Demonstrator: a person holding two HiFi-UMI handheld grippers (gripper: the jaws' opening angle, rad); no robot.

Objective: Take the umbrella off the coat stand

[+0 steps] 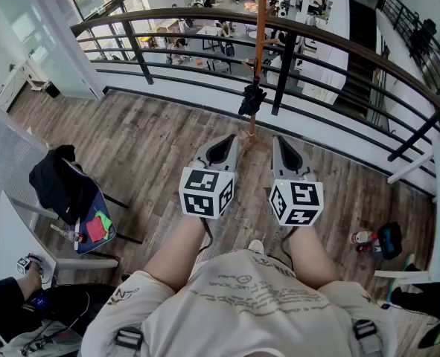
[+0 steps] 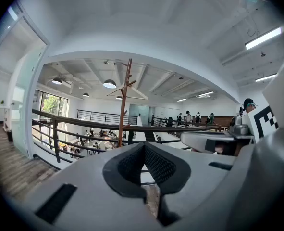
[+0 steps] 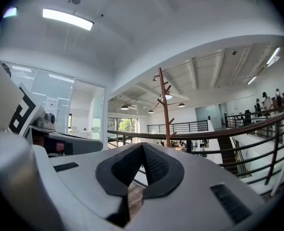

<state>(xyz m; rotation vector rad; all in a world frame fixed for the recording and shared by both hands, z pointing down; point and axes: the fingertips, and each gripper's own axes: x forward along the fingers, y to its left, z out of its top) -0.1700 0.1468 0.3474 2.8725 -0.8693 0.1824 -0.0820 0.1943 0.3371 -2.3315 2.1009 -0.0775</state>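
The coat stand (image 1: pixel 260 21) is a thin orange-brown pole standing by the railing, straight ahead of me. A small black folded umbrella (image 1: pixel 252 99) hangs low on it. My left gripper (image 1: pixel 230 140) and right gripper (image 1: pixel 278 141) are held side by side, pointing at the stand's foot, a short way back from it. Both are shut with nothing between the jaws. In the left gripper view the coat stand (image 2: pixel 124 100) rises above the shut left gripper (image 2: pixel 144 144). In the right gripper view the coat stand (image 3: pixel 165 105) rises above the shut right gripper (image 3: pixel 142 146). The jaws hide the umbrella in both.
A dark curved railing (image 1: pixel 339 47) runs right behind the stand, with an open lower floor beyond. A chair with a black garment and a colourful bag (image 1: pixel 71 195) stands at the left. Small items (image 1: pixel 380 240) lie on the wooden floor at the right.
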